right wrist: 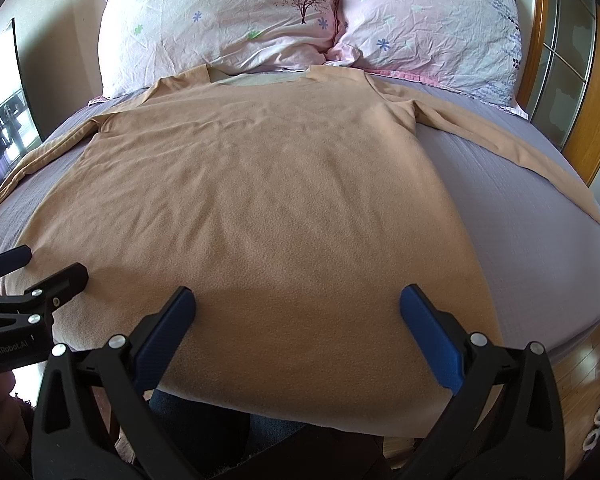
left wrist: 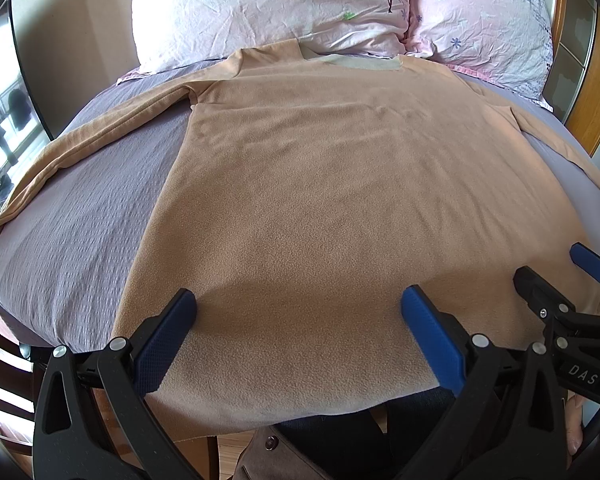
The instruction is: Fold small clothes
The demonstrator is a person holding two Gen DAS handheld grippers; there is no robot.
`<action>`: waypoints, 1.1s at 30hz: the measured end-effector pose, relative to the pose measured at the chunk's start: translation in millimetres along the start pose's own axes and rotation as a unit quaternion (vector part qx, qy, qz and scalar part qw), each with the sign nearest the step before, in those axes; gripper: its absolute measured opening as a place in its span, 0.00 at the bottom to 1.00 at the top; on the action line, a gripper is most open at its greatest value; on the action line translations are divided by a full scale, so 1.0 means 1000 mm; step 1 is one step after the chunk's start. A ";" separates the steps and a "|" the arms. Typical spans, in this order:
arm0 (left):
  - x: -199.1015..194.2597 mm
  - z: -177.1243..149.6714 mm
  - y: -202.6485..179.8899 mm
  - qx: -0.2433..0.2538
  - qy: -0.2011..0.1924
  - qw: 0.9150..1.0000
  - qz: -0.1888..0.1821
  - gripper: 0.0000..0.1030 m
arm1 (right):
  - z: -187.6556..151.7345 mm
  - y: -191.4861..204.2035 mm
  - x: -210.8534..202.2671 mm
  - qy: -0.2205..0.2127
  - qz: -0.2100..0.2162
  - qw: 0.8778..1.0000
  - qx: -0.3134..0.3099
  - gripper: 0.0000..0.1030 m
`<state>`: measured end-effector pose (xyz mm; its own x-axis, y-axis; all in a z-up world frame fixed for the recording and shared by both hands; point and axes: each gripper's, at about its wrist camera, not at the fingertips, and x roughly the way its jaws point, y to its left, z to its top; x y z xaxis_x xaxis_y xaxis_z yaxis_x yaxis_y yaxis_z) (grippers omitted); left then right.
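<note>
A tan long-sleeved fleece shirt point(left wrist: 320, 184) lies flat on the bed, collar toward the pillows, both sleeves spread out to the sides; it also fills the right wrist view point(right wrist: 260, 184). Its hem hangs over the near bed edge. My left gripper point(left wrist: 298, 304) is open and empty, hovering over the hem's left half. My right gripper point(right wrist: 298, 304) is open and empty over the hem's right half. The right gripper shows at the right edge of the left wrist view point(left wrist: 556, 276). The left gripper shows at the left edge of the right wrist view point(right wrist: 40, 268).
A lilac sheet point(left wrist: 80, 216) covers the bed. Two floral pillows point(left wrist: 268, 4) point(right wrist: 428, 20) lie at the head. A wooden headboard point(right wrist: 540, 40) stands at the right. A person's dark-trousered legs point(left wrist: 340, 444) are just below the near edge.
</note>
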<state>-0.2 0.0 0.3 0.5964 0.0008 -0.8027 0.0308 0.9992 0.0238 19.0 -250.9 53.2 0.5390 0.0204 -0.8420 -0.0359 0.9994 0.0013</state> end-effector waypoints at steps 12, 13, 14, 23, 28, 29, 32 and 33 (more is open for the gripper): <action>0.000 0.000 0.000 0.000 -0.001 1.000 0.000 0.99 | 0.000 0.000 0.000 -0.001 0.000 1.000 0.000 0.98; 0.000 0.000 0.000 0.000 -0.001 1.000 0.000 0.99 | 0.000 0.000 0.000 -0.001 0.000 1.000 0.000 0.98; 0.000 0.000 0.000 0.000 -0.001 1.000 0.000 0.99 | 0.000 0.000 0.000 -0.001 0.000 1.000 0.000 0.98; 0.000 0.000 0.000 0.000 -0.001 1.000 0.000 0.99 | 0.000 0.000 -0.001 -0.001 0.000 1.000 0.000 0.98; 0.000 0.000 0.000 0.000 -0.001 1.000 0.000 0.99 | 0.000 0.000 -0.001 -0.001 0.000 1.000 0.000 0.98; 0.000 0.000 0.000 0.000 -0.002 1.000 0.000 0.99 | 0.000 0.000 -0.001 -0.001 0.000 1.000 0.000 0.98; 0.000 0.000 0.000 0.000 -0.002 1.000 0.000 0.99 | 0.000 0.000 -0.001 -0.002 0.000 1.000 0.000 0.98; 0.000 0.000 0.000 0.000 -0.002 1.000 0.000 0.99 | -0.001 -0.001 -0.002 -0.006 0.002 1.000 -0.001 0.98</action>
<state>-0.3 0.0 0.5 0.5991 0.0009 -0.8007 0.0311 0.9992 0.0243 17.8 -251.6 54.2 0.5482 0.0240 -0.8360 -0.0395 0.9992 0.0027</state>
